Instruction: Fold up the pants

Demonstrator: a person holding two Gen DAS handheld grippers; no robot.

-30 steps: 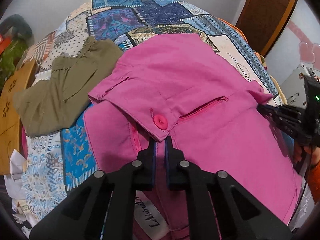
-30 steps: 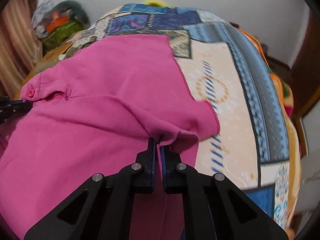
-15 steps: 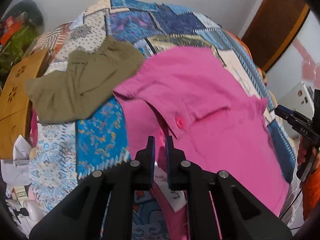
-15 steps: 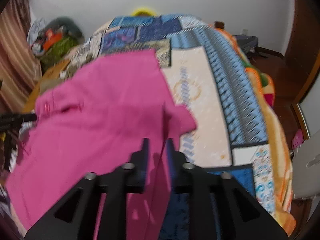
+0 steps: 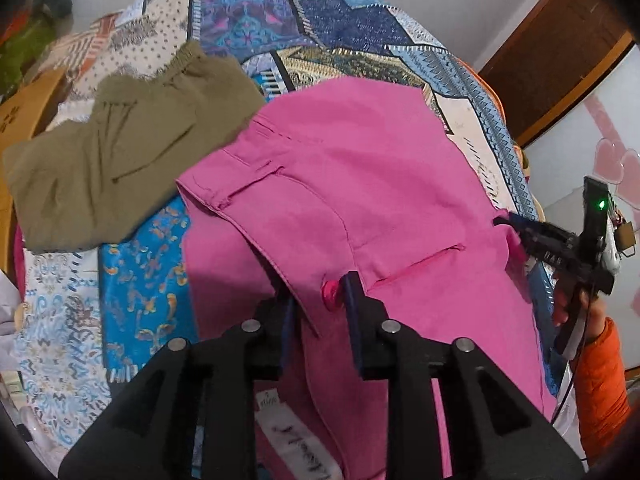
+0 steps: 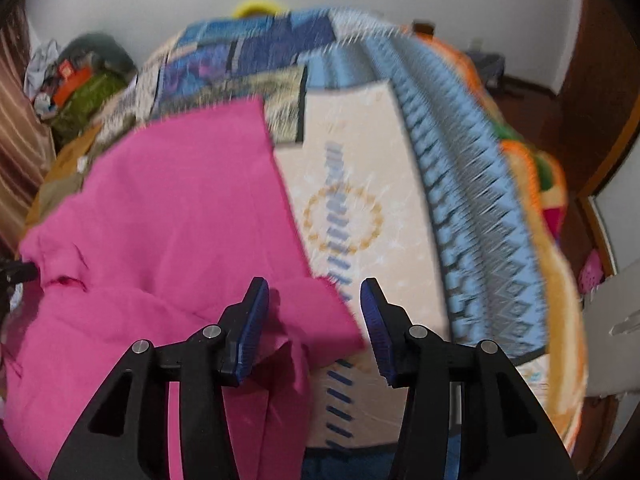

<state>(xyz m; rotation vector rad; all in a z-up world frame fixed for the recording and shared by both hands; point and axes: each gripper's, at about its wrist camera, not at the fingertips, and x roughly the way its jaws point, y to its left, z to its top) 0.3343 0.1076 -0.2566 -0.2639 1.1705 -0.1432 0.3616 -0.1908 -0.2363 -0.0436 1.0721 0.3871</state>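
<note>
The pink pants lie on the patterned bedspread, waistband toward me, with a pink button and a white label near the fingers. My left gripper is open, its jaws standing around the waistband edge by the button. The pants also show in the right wrist view. My right gripper is open wide with the pants' right waist corner loose between the jaws. The right gripper also appears at the right of the left wrist view.
Olive-green pants lie on the bed to the left of the pink pants. A wooden piece stands at the left edge. Clutter sits at the far left; a brown door is at the right.
Both grippers have opened and let go of the pink waistband. The pants now rest on the bed. The right view is blurred by motion.
</note>
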